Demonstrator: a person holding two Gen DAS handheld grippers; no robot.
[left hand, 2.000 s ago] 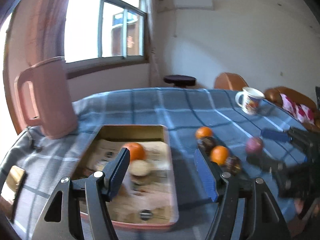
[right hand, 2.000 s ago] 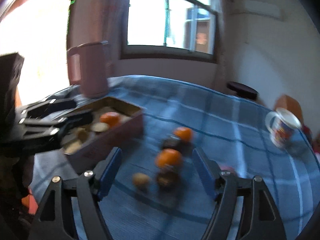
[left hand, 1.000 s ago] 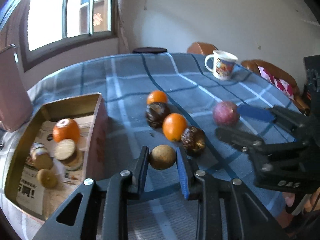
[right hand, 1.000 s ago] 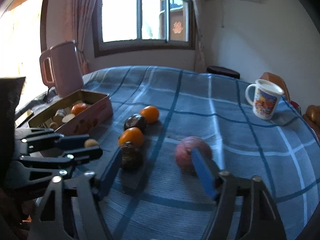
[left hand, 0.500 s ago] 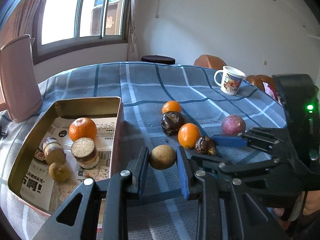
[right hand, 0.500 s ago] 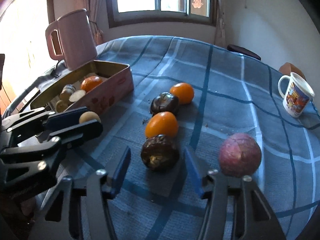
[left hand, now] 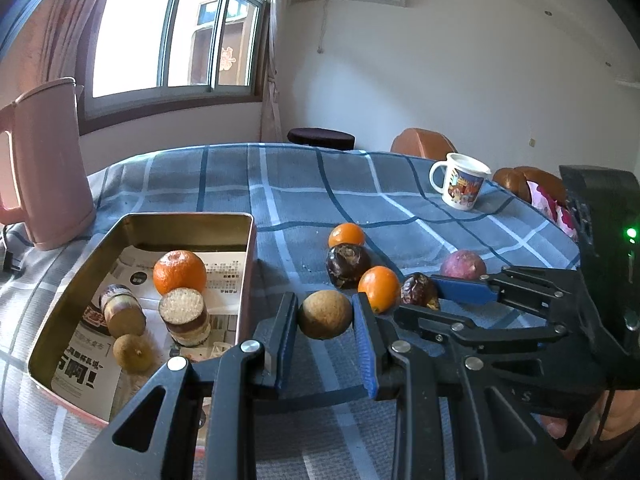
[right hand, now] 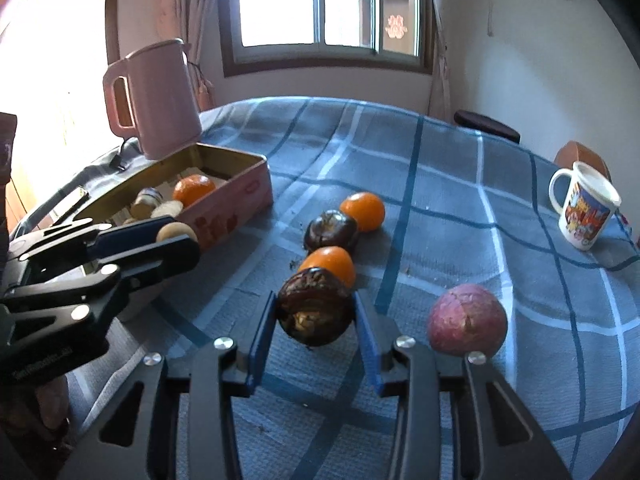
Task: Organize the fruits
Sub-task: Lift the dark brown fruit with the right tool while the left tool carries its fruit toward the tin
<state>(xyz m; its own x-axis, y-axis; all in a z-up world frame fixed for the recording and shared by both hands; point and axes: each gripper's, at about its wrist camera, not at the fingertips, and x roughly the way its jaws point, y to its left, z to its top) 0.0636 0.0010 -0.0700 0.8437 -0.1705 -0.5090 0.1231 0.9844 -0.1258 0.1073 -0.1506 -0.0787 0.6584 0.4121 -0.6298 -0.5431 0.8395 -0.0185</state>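
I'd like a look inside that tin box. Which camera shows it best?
The left wrist view: it looks down into the tin box, showing the fruit on its paper lining. The right wrist view shows mostly its pink side wall.

- Paper lining [left hand: 224, 270] in the tin [left hand: 188, 222]: printed columns of small text, too small to read. Large dark characters at its near corner [left hand: 76, 368] appear upside down; not reliably legible.
- Right gripper body [left hand: 524, 396], left wrist view: pale raised letters, only "A S" made out.
- Left gripper body [right hand: 44, 360], right wrist view: one line of pale lettering, blurred, unreadable.
- Mug [right hand: 584, 210]: coloured picture print; no words legible.
- Window [right hand: 396, 26]: red paper-cut sign on the pane, character not readable with certainty.
- Tin's pink side [right hand: 224, 222]: red motifs, no legible text.
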